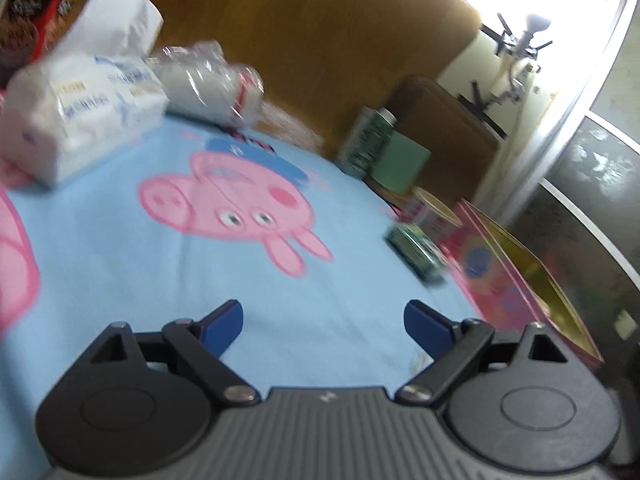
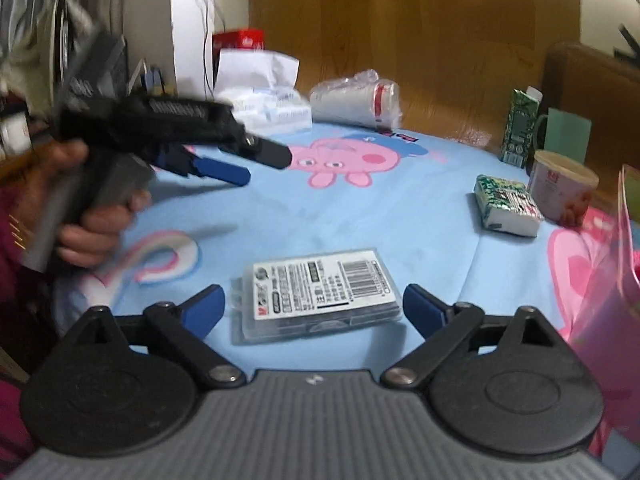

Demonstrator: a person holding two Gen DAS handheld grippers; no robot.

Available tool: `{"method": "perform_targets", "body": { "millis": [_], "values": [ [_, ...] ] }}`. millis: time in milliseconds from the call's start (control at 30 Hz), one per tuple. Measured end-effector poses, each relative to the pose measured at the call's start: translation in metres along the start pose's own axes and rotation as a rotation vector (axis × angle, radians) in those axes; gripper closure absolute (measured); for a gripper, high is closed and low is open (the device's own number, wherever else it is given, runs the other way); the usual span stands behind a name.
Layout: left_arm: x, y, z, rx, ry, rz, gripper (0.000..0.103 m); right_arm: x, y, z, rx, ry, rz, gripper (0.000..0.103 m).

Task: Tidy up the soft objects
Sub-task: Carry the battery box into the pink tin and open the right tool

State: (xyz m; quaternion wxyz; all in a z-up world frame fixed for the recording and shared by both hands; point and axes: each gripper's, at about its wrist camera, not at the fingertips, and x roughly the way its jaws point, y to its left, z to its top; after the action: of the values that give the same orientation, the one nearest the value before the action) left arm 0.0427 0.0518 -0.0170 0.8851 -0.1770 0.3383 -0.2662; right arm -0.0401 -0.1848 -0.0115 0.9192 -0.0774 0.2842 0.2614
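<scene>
My left gripper (image 1: 323, 322) is open and empty above the blue Peppa Pig cloth (image 1: 120, 248). It also shows in the right wrist view (image 2: 256, 166), held in a hand at the left. My right gripper (image 2: 314, 310) is open, its blue fingers either side of a flat clear pack with a barcode label (image 2: 316, 294) lying on the cloth (image 2: 400, 208). A white tissue pack (image 1: 76, 116) (image 2: 276, 110) and a plastic-wrapped white roll (image 1: 216, 84) (image 2: 356, 98) lie at the far edge. A small green tissue packet (image 1: 416, 252) (image 2: 506, 204) lies at the right.
A pink open box (image 1: 520, 276) (image 2: 608, 280) stands at the right edge. A green carton (image 1: 366, 142) (image 2: 520, 128), a green mug (image 2: 566, 134) and a pink tub (image 2: 560, 188) stand at the far right. A red bag (image 1: 36, 4) and wooden chair backs (image 2: 400, 32) are behind.
</scene>
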Motion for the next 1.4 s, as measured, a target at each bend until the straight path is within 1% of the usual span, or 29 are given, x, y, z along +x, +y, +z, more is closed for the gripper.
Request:
{"method": "perform_targets", "body": {
  "millis": [33, 67, 133, 233, 300, 333, 400, 433, 467, 500, 533, 567, 633, 767, 900, 1000, 1100, 1133, 1200, 1233, 1300, 1333, 1367, 1400],
  "values": [
    [-0.002, -0.003, -0.003, 0.009, 0.009, -0.006, 0.012, 0.005, -0.001, 0.001, 0.003, 0.024, 0.006, 0.004],
    [-0.004, -0.006, -0.006, 0.017, 0.023, -0.020, 0.012, 0.006, -0.005, 0.001, 0.027, 0.019, 0.026, 0.004],
    [-0.005, -0.011, -0.011, 0.017, 0.061, -0.067, 0.012, 0.004, -0.009, 0.001, 0.030, 0.009, 0.043, 0.011],
    [-0.003, -0.021, -0.016, 0.018, 0.119, -0.135, 0.012, -0.001, -0.013, -0.003, 0.084, -0.016, 0.083, 0.012],
    [0.004, -0.029, -0.017, 0.012, 0.171, -0.202, 0.012, -0.004, -0.014, -0.006, 0.112, -0.039, 0.093, 0.012],
    [0.008, -0.034, -0.018, 0.009, 0.193, -0.222, 0.014, -0.006, -0.014, -0.007, 0.126, -0.052, 0.101, 0.012],
    [0.016, -0.045, -0.020, 0.024, 0.229, -0.251, 0.032, -0.011, -0.013, -0.009, 0.144, -0.078, 0.106, 0.012],
    [0.018, -0.050, -0.021, 0.036, 0.238, -0.248, 0.039, -0.014, -0.011, -0.010, 0.141, -0.088, 0.096, 0.012],
    [0.019, -0.056, -0.022, 0.057, 0.232, -0.227, 0.046, -0.016, -0.010, -0.010, 0.134, -0.097, 0.083, 0.011],
    [0.020, -0.062, -0.021, 0.083, 0.226, -0.211, 0.050, -0.020, -0.010, -0.011, 0.126, -0.109, 0.064, 0.011],
    [0.021, -0.067, -0.019, 0.098, 0.221, -0.208, 0.055, -0.024, -0.012, -0.010, 0.121, -0.120, 0.050, 0.011],
    [0.022, -0.072, -0.015, 0.105, 0.218, -0.217, 0.057, -0.028, -0.014, -0.010, 0.120, -0.135, 0.037, 0.011],
    [0.024, -0.084, -0.006, 0.117, 0.214, -0.245, 0.058, -0.039, -0.020, -0.009, 0.122, -0.168, 0.011, 0.011],
    [0.037, -0.128, 0.010, 0.220, 0.195, -0.271, 0.057, -0.064, -0.036, -0.008, 0.124, -0.246, -0.083, 0.011],
    [0.066, -0.179, 0.024, 0.312, 0.200, -0.316, 0.057, -0.091, -0.064, -0.010, 0.144, -0.300, -0.198, 0.011],
    [0.095, -0.220, 0.030, 0.374, 0.210, -0.341, 0.057, -0.107, -0.090, -0.013, 0.165, -0.318, -0.291, 0.011],
    [0.129, -0.257, 0.035, 0.415, 0.223, -0.356, 0.057, -0.115, -0.119, -0.014, 0.180, -0.308, -0.387, 0.011],
    [0.139, -0.266, 0.037, 0.421, 0.229, -0.360, 0.056, -0.115, -0.128, -0.014, 0.190, -0.297, -0.418, 0.011],
    [0.168, -0.290, 0.040, 0.438, 0.231, -0.337, 0.046, -0.110, -0.153, -0.012, 0.217, -0.268, -0.487, 0.011],
    [0.178, -0.298, 0.040, 0.448, 0.222, -0.305, 0.040, -0.105, -0.165, -0.011, 0.232, -0.252, -0.519, 0.011],
    [0.201, -0.310, 0.038, 0.475, 0.219, -0.226, 0.040, -0.095, -0.188, -0.010, 0.277, -0.194, -0.586, 0.011],
    [0.206, -0.310, 0.038, 0.475, 0.225, -0.210, 0.040, -0.097, -0.197, -0.013, 0.304, -0.187, -0.597, 0.011],
    [0.208, -0.308, 0.037, 0.462, 0.230, -0.203, 0.040, -0.102, -0.204, -0.016, 0.352, -0.213, -0.564, 0.010],
    [0.206, -0.304, 0.036, 0.452, 0.233, -0.213, 0.040, -0.107, -0.205, -0.019, 0.367, -0.239, -0.543, 0.011]
  ]
}}
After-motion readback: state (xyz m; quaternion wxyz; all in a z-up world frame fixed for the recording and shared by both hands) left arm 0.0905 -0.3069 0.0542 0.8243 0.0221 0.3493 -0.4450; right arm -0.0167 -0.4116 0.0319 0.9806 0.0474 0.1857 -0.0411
